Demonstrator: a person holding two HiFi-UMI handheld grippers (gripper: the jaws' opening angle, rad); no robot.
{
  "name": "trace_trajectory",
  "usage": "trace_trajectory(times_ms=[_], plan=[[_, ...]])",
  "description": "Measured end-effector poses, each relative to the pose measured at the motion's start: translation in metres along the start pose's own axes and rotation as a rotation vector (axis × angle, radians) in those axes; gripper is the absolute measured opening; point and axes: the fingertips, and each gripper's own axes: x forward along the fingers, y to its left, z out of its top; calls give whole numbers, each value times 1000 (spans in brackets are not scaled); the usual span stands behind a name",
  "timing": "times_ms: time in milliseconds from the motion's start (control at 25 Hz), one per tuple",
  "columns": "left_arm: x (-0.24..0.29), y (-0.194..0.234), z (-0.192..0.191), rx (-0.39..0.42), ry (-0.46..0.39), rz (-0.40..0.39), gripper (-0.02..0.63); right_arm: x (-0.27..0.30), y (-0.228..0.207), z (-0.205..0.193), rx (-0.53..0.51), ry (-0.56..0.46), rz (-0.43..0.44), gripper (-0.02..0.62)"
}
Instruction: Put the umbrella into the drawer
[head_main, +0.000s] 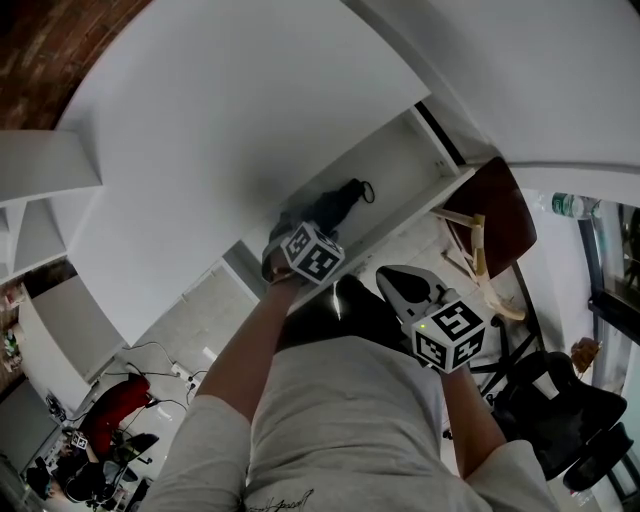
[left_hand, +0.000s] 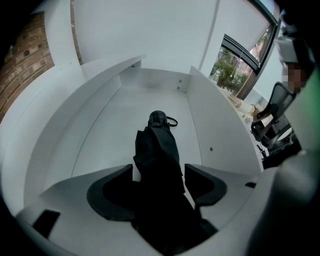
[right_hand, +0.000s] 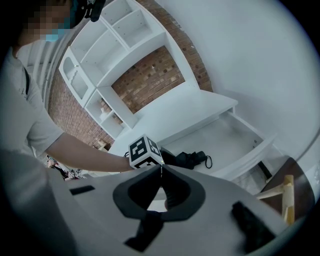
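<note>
Umbrella (left_hand: 157, 145) lies in the drawer (left_hand: 107, 125), pointing twelve o'clock between the spread jaws of your left gripper (left_hand: 159, 171); your right gripper (right_hand: 161, 171) is closed, empty.

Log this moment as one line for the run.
umbrella: lying in open drawer | left gripper: jaws open around umbrella | right gripper: shut, empty

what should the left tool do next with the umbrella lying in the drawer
Probably lift the left tool straight up and out of the drawer. The umbrella lies on the drawer floor, and the jaws stand apart with white showing on either side of it, so nothing seems gripped. Backing out would clear the way to push the drawer shut.
</note>
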Motion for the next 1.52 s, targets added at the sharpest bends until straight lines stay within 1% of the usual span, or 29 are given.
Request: trace_trajectory(times_ms=[160, 360, 560, 720, 760, 920, 1080, 1200, 1280, 1400, 1520], plan=[[-9, -3, 7, -23, -28, -16, 311, -1, 1, 2, -7, -7, -1, 29], [-21, -3, 11, -24, -52, 13, 311, -4, 2, 3, -19, -16, -5, 29], [-38, -5, 17, -41, -89, 24, 311, -7, 6, 6, -39, -25, -6, 29], [-58, -5, 22, -62, -138, 31, 308, -12, 13, 11, -70, -30, -3, 29], [-64, -5, 24, -69, -156, 35, 299, -13, 13, 13, -77, -31, -5, 29], [-94, -2, 30, -108, -227, 49, 229, -16, 19, 20, -103, -43, -9, 29], [-127, -3, 34, -118, -289, 47, 181, -18, 27, 29, -122, -59, -10, 29], [-157, -2, 34, -148, -346, 47, 127, -21, 34, 36, -138, -77, -9, 29], [-177, -2, 36, -160, -387, 59, 110, -23, 39, 40, -148, -87, -9, 29], [-207, -2, 41, -148, -446, 91, 78, -26, 44, 47, -164, -101, -11, 29], [-237, 0, 43, -169, -502, 107, 51, -30, 50, 54, -183, -116, -15, 29]])
